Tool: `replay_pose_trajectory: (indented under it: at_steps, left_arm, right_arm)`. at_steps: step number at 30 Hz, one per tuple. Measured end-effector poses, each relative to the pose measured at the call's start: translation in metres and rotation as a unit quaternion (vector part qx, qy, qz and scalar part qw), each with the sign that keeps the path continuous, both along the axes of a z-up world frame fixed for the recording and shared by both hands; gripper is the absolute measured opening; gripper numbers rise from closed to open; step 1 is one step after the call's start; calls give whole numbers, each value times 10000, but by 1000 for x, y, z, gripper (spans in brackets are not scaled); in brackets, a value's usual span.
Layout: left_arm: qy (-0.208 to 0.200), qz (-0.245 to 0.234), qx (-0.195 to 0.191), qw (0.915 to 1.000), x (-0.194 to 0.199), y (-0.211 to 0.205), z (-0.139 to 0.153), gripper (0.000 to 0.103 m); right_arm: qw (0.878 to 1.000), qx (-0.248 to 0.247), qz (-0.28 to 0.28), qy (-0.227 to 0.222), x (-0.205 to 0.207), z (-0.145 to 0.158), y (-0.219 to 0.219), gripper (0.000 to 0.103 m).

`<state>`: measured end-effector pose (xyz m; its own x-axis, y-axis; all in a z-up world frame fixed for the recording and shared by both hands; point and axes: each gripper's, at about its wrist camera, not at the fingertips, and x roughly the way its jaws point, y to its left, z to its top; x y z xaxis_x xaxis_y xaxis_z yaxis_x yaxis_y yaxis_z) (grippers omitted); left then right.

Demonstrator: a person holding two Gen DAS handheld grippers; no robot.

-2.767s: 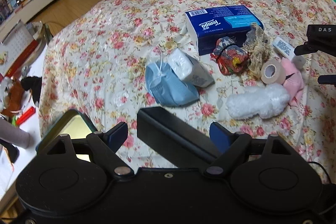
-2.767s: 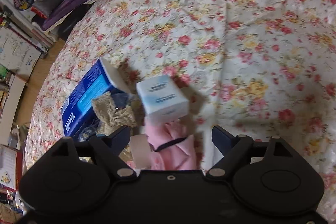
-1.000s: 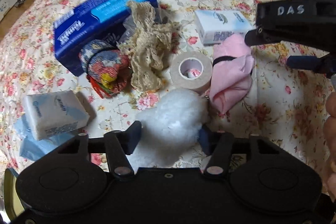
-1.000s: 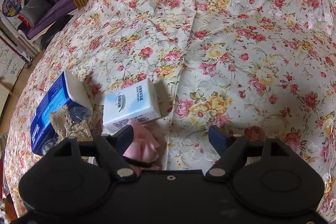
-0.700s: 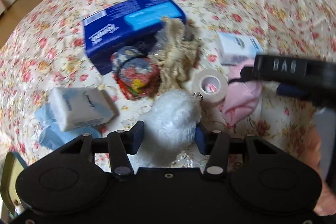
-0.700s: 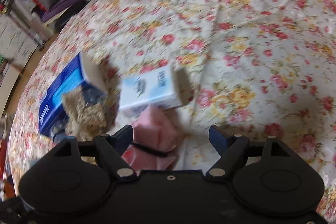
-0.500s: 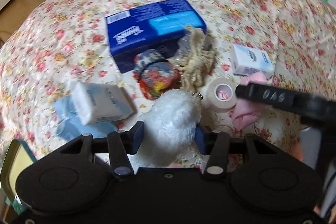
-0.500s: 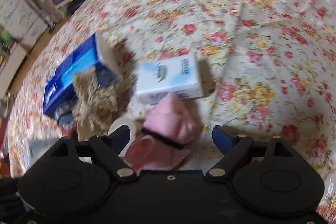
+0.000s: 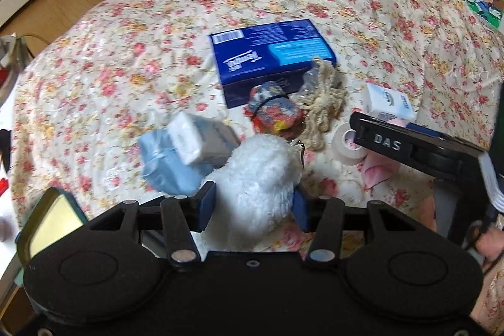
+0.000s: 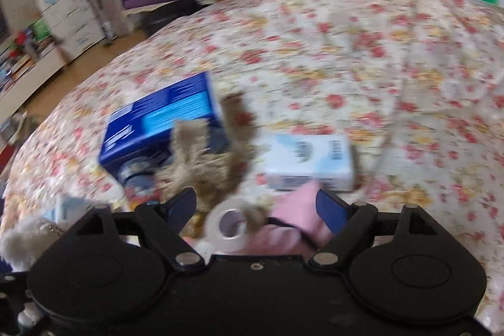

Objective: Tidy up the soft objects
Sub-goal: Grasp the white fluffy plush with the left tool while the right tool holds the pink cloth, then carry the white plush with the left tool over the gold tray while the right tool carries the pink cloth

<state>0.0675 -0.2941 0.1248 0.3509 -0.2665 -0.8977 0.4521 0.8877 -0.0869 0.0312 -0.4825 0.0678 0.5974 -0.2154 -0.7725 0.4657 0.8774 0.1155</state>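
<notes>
Left wrist view: left gripper [image 9: 253, 207] clenches fluffy white plush [image 9: 261, 178] with a ball chain

Your left gripper [image 9: 253, 207] is matte black plastic: two round housings with shallow discs, angular arms on silver rivets, blue pads [image 9: 208, 205] on its fingertips, a small screw at the centre. Your right gripper [image 10: 256, 208] is built the same, with blue fingertips [image 10: 329, 208]. Seen from the left camera, its side bar reads "DAS" in white letters.
</notes>
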Motion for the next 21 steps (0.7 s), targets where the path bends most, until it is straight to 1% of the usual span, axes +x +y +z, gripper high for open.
replay_pose_trajectory:
  at_steps: [3,5,7,9,10,11,13,15,16,18,20,21]
  left_arm:
    - [28,78,-54,10000,-2,14,4,50]
    - [6,155,-49,9999,-4,23,6,50]
    - [-4,242,-16,9997,-5,31,7,50]
    - [11,324,-8,9995,-7,40,8,50]
    - [12,354,-3,9994,-8,45,8,50]
    - [11,384,9,9993,-8,50,8,50]
    - [14,455,42,9990,-10,59,7,50]
    - [33,526,81,9986,-11,68,5,50]
    - [46,568,92,9983,-11,73,4,50]
    - [85,646,104,9978,-12,81,2,50]
    - [129,728,115,9972,-12,89,-1,50]
    - [146,762,120,9969,-13,93,-2,50]
  right_arm:
    - [9995,-220,176,134,13,-5,13,80]
    - [9990,-186,341,224,21,-10,19,79]
    - [9979,-145,478,416,29,-18,24,78]
    - [9971,-418,294,557,31,-21,27,72]
    - [9966,-588,136,569,29,-20,27,72]
    - [9960,-734,-25,518,27,-16,25,72]
    - [9952,-834,-264,443,20,-10,17,76]
    - [9950,-771,-415,489,12,-7,6,78]
    - [9955,-689,-407,500,5,-5,-1,79]
    - [9981,-359,-277,419,-9,-4,-11,86]
    - [9994,47,-45,330,-18,-4,-19,89]
    - [9993,165,87,333,-18,-5,-21,92]
